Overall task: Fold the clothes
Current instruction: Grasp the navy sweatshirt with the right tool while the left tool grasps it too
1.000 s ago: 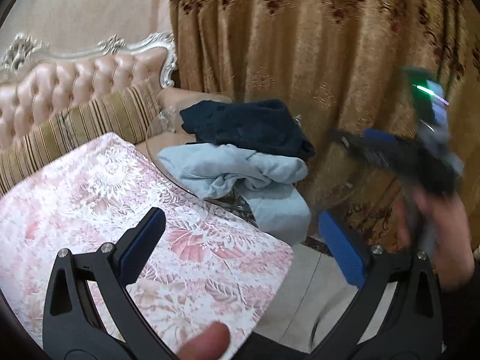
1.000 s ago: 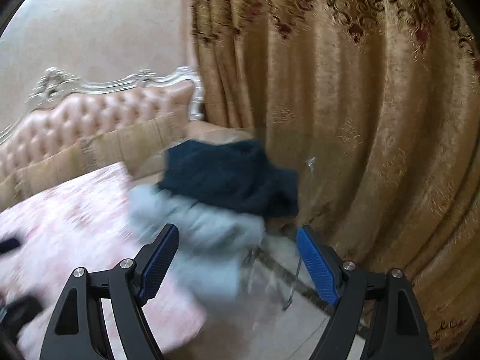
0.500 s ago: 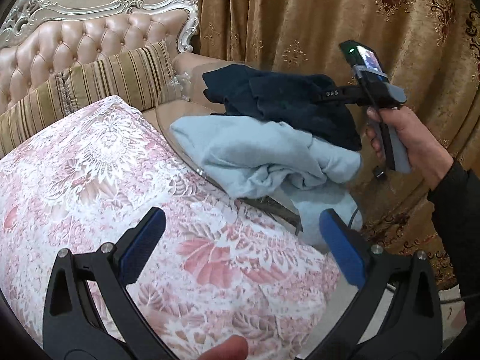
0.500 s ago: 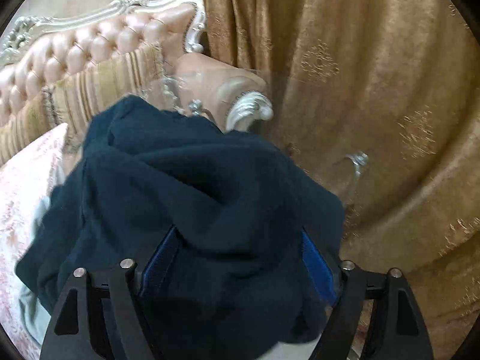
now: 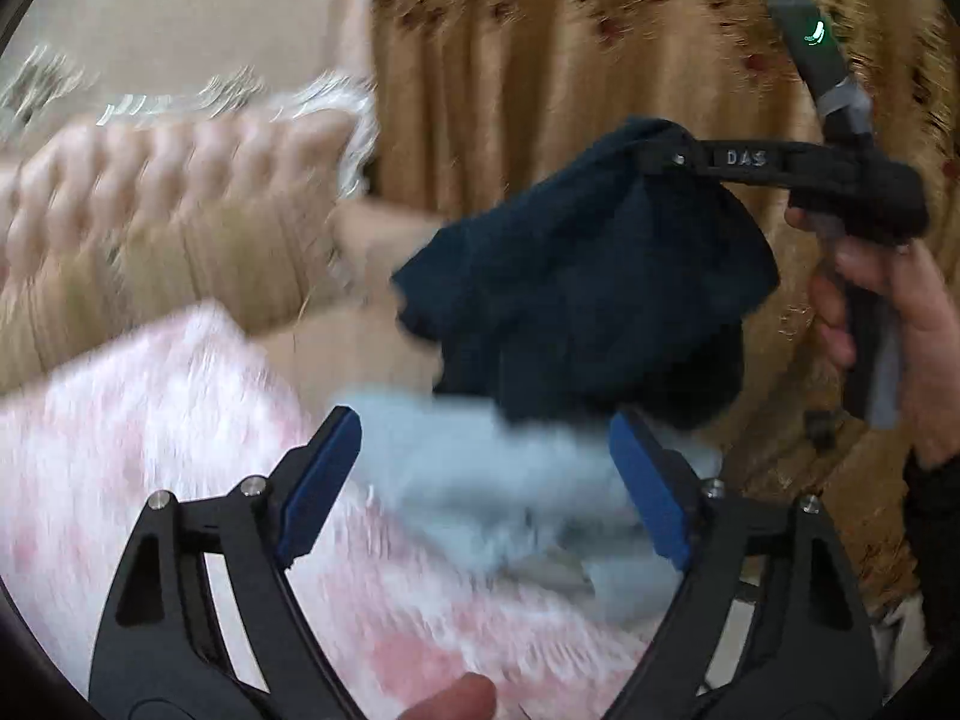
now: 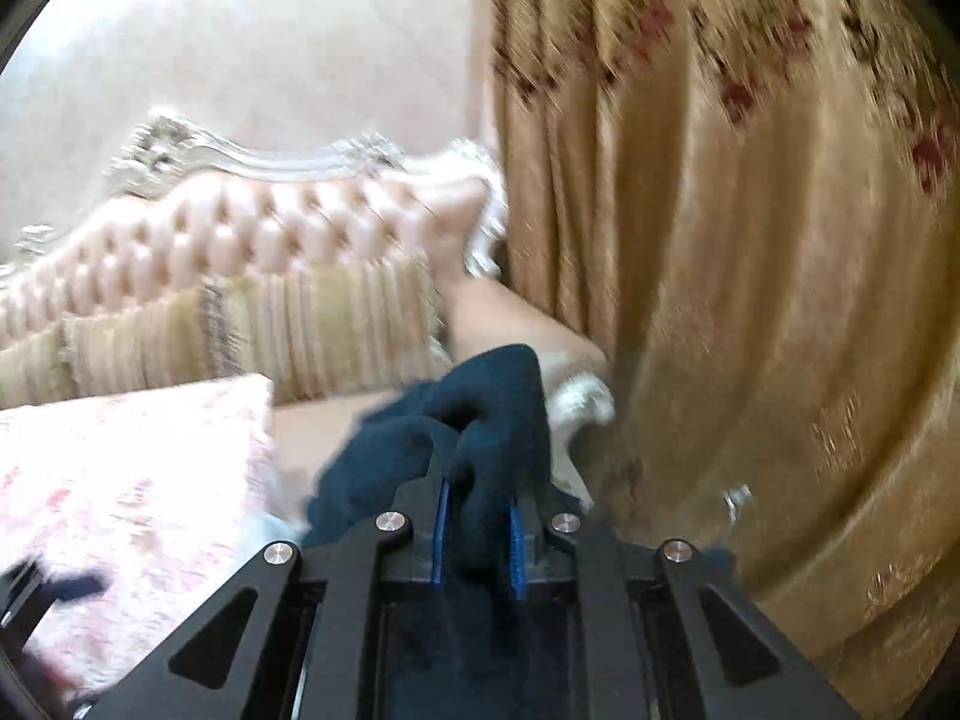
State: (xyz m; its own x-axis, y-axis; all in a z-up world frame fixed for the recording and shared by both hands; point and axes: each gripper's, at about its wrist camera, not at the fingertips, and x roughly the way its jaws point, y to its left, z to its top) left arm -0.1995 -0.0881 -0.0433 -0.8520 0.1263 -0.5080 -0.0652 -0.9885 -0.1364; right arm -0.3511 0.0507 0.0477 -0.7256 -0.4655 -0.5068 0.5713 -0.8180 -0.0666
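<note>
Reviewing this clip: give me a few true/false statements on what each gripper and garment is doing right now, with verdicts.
1. The right gripper pinches the dark navy garment. True.
2. The left gripper grips the pale blue garment. False: its jaws are apart and closing, pads clear of the cloth.
3. The navy garment hangs lifted above the pale blue one. True.
4. The curtain behind is plain white. False: it is golden with red motifs.

Your navy garment point(image 5: 576, 300) hangs over a pale blue one point(image 5: 480, 498). Pink-and-white floral cloth point(image 5: 150, 450) to your left. Pink tufted sofa point(image 6: 240, 228), beige striped cushion point(image 6: 288, 324), gold curtain point(image 6: 750, 270) with red motifs.
</note>
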